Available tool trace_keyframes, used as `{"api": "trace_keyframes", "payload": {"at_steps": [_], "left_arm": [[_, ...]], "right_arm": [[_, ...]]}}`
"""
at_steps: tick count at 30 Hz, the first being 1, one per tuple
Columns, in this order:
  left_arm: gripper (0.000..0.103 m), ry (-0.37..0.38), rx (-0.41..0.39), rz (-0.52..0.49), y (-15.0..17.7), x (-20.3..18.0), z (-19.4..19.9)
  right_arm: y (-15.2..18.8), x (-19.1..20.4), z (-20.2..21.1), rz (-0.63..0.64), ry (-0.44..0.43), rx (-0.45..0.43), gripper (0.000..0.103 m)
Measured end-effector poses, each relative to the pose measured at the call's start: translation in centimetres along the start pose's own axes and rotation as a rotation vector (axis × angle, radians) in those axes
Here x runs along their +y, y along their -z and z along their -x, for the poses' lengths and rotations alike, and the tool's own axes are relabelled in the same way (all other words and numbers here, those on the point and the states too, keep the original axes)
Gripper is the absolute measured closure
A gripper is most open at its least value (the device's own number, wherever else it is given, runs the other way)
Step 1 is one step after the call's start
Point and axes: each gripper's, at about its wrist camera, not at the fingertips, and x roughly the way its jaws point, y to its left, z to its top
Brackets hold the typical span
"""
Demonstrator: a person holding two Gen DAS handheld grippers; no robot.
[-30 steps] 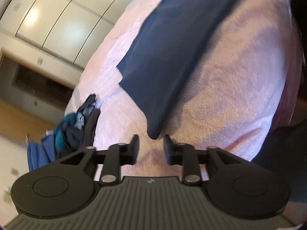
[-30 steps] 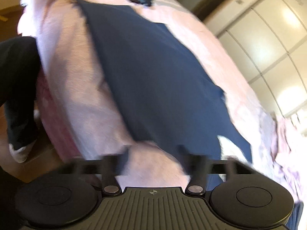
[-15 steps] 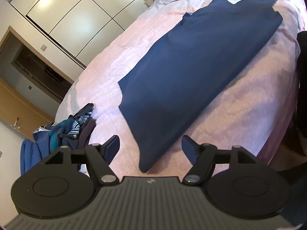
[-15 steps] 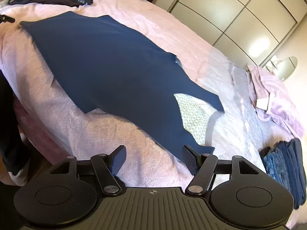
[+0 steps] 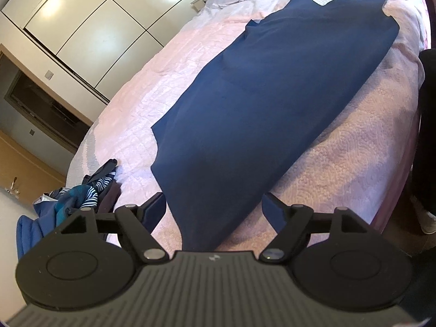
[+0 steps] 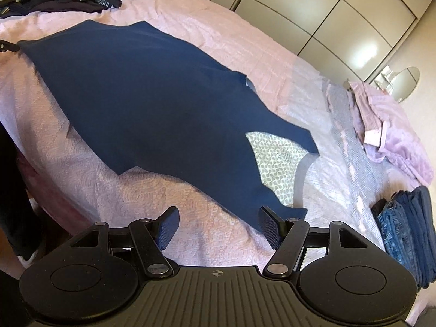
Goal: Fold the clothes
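Note:
A navy sleeveless garment [image 5: 272, 95] lies spread flat on the pink quilted bed cover [image 5: 368, 125]. Its neckline shows a patterned lining [image 6: 275, 160]. My left gripper [image 5: 214, 207] hovers above the hem corner; its jaws are opening, and the cloth lies below them with neither pad on it. In the right wrist view the same garment [image 6: 152, 103] stretches away to the left. My right gripper [image 6: 219, 220] stands open above the bed beside the near shoulder strap, with nothing held.
A heap of dark and striped clothes [image 5: 79, 199] sits at the bed's far corner. Folded jeans [image 6: 406, 218] and a lilac garment [image 6: 389, 125] lie beyond the neckline. A person's dark trouser leg [image 5: 427, 136] stands at the bedside. Wardrobe doors [image 5: 95, 21] line the wall.
My left gripper has gone from nearly shut at the hem corner to wide open. Both grippers have drawn back and upward, and more of the flat garment now shows.

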Motion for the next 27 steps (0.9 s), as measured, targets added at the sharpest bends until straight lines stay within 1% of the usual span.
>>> {"api": "trace_keyframes", "payload": {"at_steps": [8,16,22,25,27], "left_arm": [[0.028,0.018,0.012,-0.028,-0.8,-0.7,-1.2],[0.028,0.031,0.031,-0.06,-1.6,-1.7,-1.8],[0.028,0.034,0.037,-0.065,-2.2,-1.7,-1.7],[0.028,0.037,0.021,-0.066,-3.2,-1.9,-1.2],[0.028,0.051,-0.01,-0.063,-4.5,-2.2,-0.5]], "right_arm": [[0.2,-0.2,-1.7,-0.002,-0.018,0.058,0.037],[0.7,-0.3,-2.5,-0.001,-0.033,0.062,0.037],[1.3,-1.0,-2.8,-0.015,-0.039,0.06,0.037],[1.7,-1.5,-2.8,-0.033,-0.042,0.053,0.037],[2.1,-2.4,-2.4,-0.073,-0.039,0.035,0.037]]}}
